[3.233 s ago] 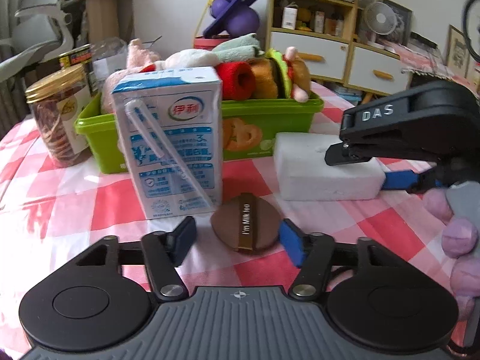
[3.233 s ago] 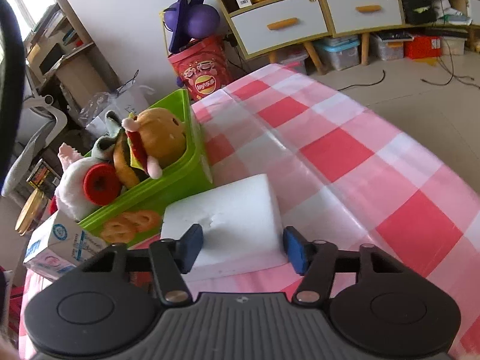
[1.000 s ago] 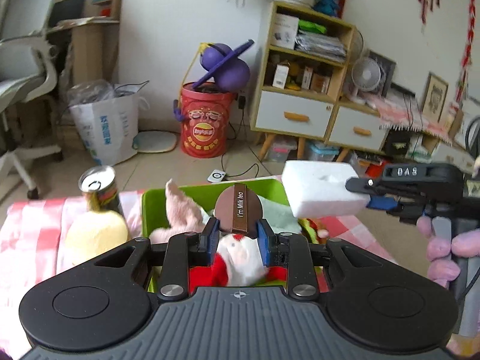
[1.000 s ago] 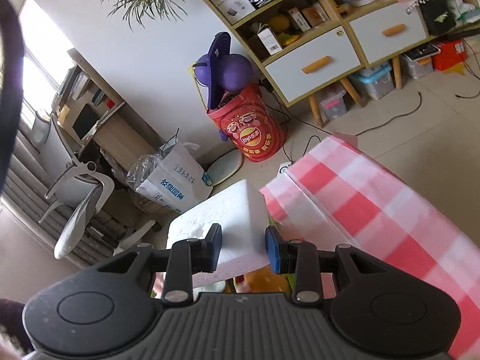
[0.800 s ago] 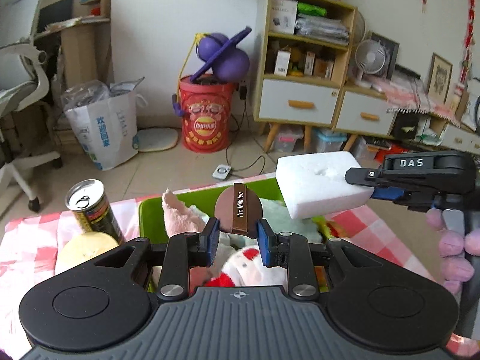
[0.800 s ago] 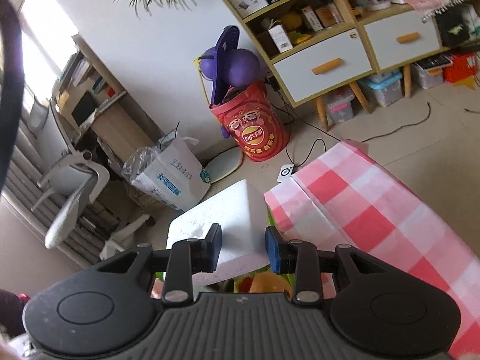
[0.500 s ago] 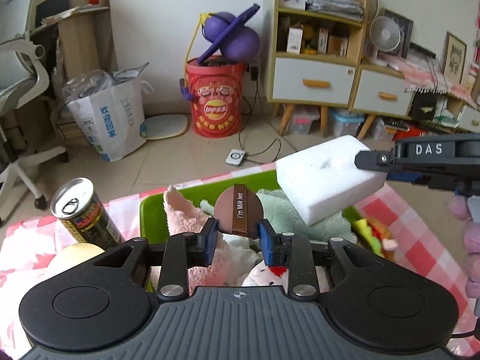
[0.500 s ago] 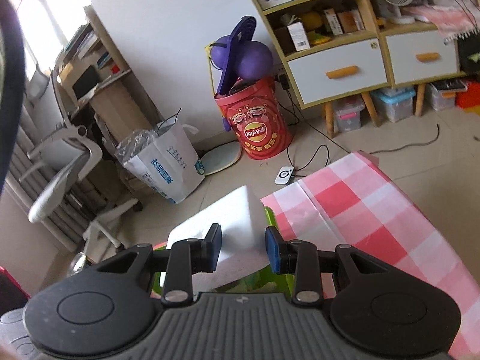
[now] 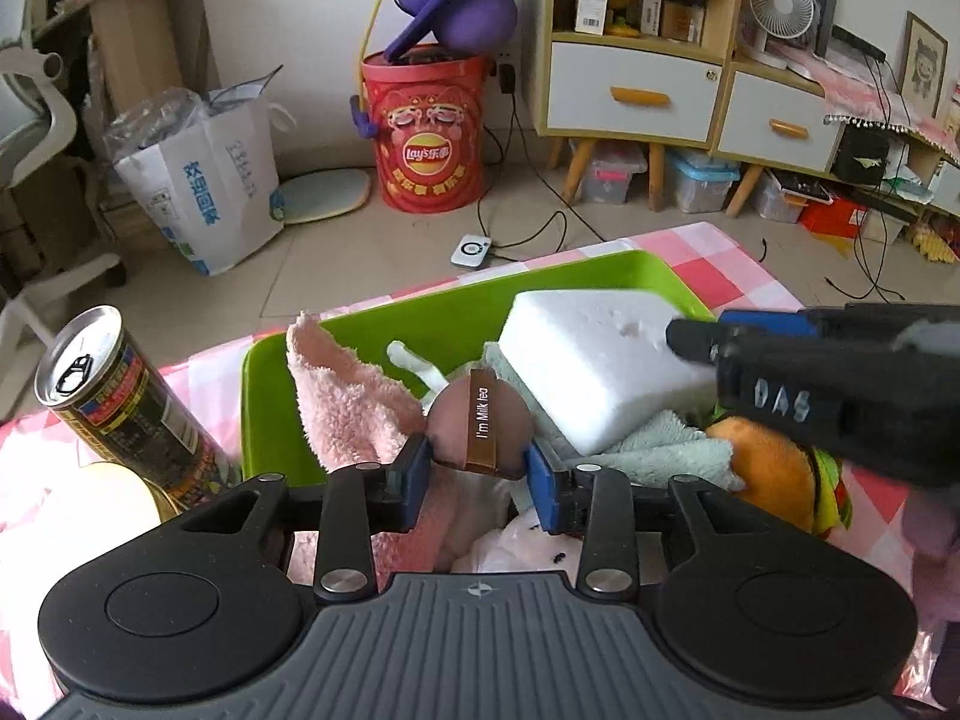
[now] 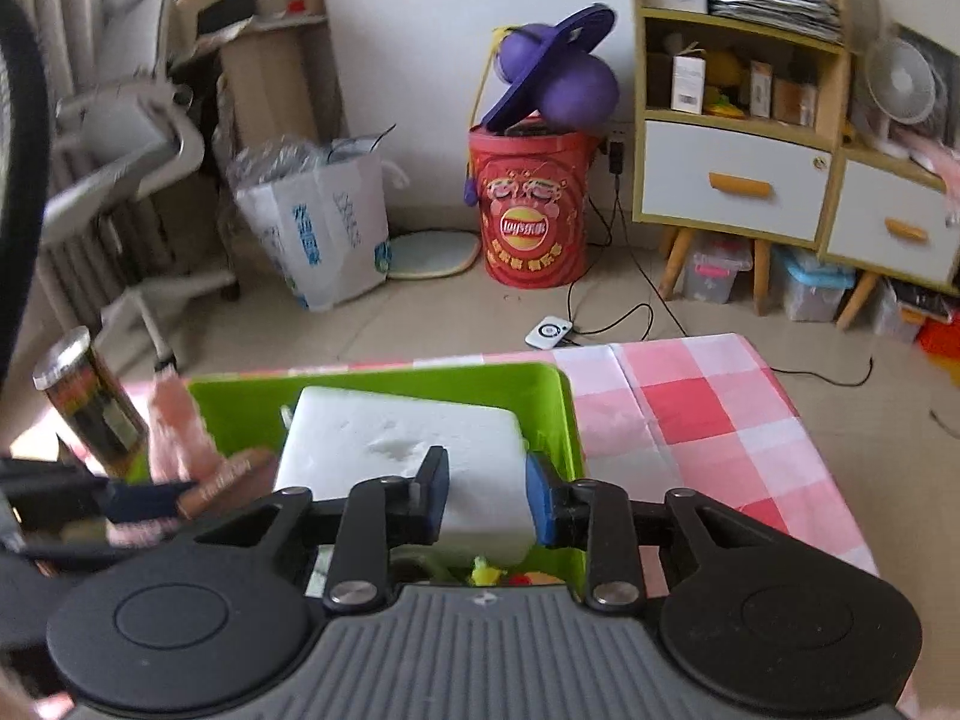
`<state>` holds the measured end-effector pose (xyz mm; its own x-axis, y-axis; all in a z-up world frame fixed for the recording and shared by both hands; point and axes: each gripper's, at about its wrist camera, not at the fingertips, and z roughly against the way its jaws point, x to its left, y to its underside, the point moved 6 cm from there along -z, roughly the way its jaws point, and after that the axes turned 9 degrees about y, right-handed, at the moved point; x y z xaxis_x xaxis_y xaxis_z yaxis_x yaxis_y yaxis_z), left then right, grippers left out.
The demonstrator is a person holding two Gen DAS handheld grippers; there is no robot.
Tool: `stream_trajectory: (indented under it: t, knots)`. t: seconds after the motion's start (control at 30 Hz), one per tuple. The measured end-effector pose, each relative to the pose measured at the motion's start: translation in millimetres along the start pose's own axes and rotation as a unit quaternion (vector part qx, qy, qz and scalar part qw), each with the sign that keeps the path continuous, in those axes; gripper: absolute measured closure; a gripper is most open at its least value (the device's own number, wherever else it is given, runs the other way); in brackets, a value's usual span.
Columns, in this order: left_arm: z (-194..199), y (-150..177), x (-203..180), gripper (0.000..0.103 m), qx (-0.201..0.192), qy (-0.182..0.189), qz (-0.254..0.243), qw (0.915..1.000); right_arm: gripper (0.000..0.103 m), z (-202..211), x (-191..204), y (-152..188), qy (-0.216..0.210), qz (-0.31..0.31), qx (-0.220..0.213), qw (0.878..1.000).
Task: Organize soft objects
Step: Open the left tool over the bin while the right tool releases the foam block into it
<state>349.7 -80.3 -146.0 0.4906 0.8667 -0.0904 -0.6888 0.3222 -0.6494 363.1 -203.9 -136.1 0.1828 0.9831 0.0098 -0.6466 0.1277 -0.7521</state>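
Left gripper point(image 9: 478, 474) is clamped on a brown round milk-tea plush point(image 9: 480, 429): flat disc shape, dark-brown band across the middle printed "I'm Milk tea", pinched at its lower edge between the two blue pads, most of it sticking up past the fingertips. It hangs over the green plastic bin point(image 9: 420, 324), just above the pink fluffy towel point(image 9: 342, 402) and the white plush below it.

Right gripper point(image 10: 486, 495) is closed on a white foam block point(image 10: 396, 438): thick rectangular slab, rounded corners, rough pitted top with a small dent. Blue pads bite its near edge; the rest extends forward over the bin point(image 10: 564, 414). In the left wrist view the block point(image 9: 588, 360) sits tilted, its low corner touching or just above a pale green towel point(image 9: 660, 450); contact cannot be confirmed. Right gripper point(image 9: 708, 336) enters from the right side there, black body marked "DAS".

Block and milk-tea plush are just beside each other, plush to the left of the block; in the right wrist view the plush point(image 10: 231, 480) is blurred next to the block's left edge.

A hamburger plush point(image 9: 780, 480) lies at the bin's right end under the right gripper. A drink can point(image 9: 114, 402) stands on the pink checkered tablecloth point(image 10: 690, 408) left of the bin.
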Motion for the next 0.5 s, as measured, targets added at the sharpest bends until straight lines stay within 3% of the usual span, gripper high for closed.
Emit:
stream_trajectory:
  t: [0.07, 0.2, 0.5]
  knots:
    - [2, -1, -2, 0.064, -0.002, 0.0, -0.006, 1.0, 0.09, -1, 1, 2, 0.007, 0.01, -0.002, 1.0]
    - [7, -3, -4, 0.052, -0.019, 0.002, -0.01, 0.9998, 0.09, 0, -2, 2, 0.002, -0.003, 0.001, 1.0]
    - [16, -10, -1, 0.045, -0.039, 0.006, -0.002, 0.9992, 0.084, 13, -16, -13, -0.008, -0.028, -0.001, 1.0]
